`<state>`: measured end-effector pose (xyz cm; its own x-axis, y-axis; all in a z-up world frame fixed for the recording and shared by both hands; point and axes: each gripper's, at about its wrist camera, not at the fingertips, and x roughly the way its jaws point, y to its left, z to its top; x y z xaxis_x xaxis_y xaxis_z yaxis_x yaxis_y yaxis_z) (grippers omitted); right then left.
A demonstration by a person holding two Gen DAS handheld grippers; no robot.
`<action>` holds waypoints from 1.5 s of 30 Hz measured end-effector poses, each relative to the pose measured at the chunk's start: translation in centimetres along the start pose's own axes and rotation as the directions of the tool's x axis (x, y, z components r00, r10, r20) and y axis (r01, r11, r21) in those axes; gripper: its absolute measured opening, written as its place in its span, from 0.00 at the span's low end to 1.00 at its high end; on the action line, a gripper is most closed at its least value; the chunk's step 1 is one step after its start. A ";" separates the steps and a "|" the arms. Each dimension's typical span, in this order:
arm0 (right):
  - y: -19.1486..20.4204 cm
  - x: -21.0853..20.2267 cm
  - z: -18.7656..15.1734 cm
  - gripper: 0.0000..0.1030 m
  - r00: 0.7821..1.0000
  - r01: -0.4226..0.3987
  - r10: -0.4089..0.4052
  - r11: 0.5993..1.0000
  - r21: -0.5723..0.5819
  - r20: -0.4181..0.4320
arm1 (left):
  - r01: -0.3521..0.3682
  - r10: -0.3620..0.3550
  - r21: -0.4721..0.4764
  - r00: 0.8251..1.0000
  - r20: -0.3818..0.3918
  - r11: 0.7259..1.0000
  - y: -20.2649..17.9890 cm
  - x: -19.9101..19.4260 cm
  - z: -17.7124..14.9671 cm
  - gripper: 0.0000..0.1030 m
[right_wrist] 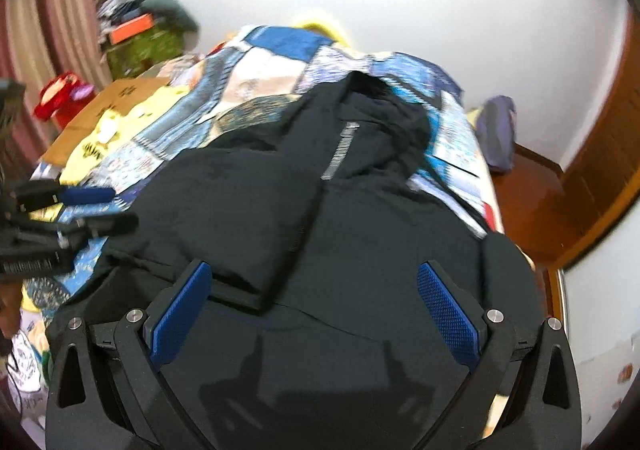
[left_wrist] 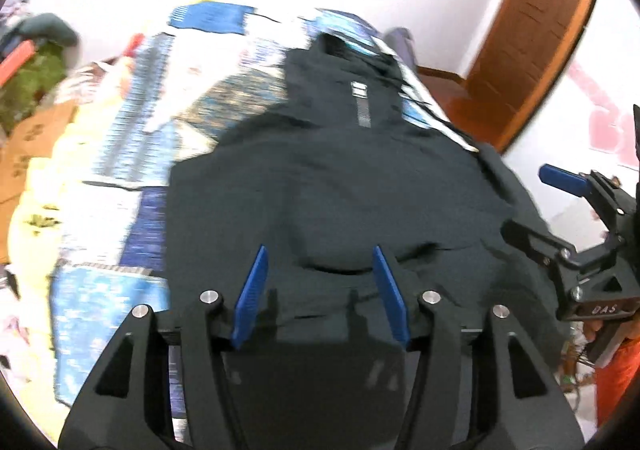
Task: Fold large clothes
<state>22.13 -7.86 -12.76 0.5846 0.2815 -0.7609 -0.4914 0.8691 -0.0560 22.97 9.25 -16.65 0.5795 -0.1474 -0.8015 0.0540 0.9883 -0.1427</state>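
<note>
Garment: a large black jacket [left_wrist: 344, 186] lies spread on the bed, zipper side up, hood end toward the far wall, hem end nearest both cameras.
Zipper: the silver zipper [right_wrist: 340, 156] runs down the middle of the chest, so the front faces up (a fair starting pose for folding the sides in).
Bed: a blue patchwork quilt [left_wrist: 120, 154] covers it and shows bare mainly on the left of the jacket; the jacket sits toward the bed's right edge.
Left gripper [left_wrist: 322, 292]: jaws apart, nothing between the blue pads; it hangs over the lower part of the jacket, pointing down at the cloth.
Right gripper [right_wrist: 320, 310]: jaws wide apart, also empty, over the hem area where one panel overlaps another in a crease.
Why held so: both seem poised above the near edge with jaws parted, probably ready for a fresh hold on the fabric.
Progress: judged early; the body still lies largely flat and unfolded.
Risk: thick, slippery-looking cloth may bunch if pinched in too few layers.
Surroundings: a wooden door [left_wrist: 532, 30] stands at the right; both views are motion-blurred.
</note>
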 end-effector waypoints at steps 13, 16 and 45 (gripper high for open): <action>8.2 8.3 1.0 0.96 0.980 -0.084 0.042 0.973 -0.216 -0.193 | -0.132 0.128 -0.078 0.990 -0.057 0.988 8.3 1.0 -4.6 0.53; 9.6 9.9 0.7 0.84 0.975 -0.056 -0.010 0.954 -0.294 -0.221 | -0.132 0.124 -0.101 0.989 -0.077 0.986 9.1 1.3 -5.5 0.53; -5.2 -0.8 4.3 0.17 0.991 -0.073 0.057 0.989 0.128 0.120 | -0.097 0.095 -0.028 0.994 -0.062 0.995 1.9 3.2 -2.1 0.53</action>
<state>26.98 -10.85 -9.15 0.6287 0.3777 -0.6798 -0.4460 0.8912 0.0828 23.24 10.60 -20.69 0.5303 -0.0548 -0.8460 -0.0257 0.9964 -0.0807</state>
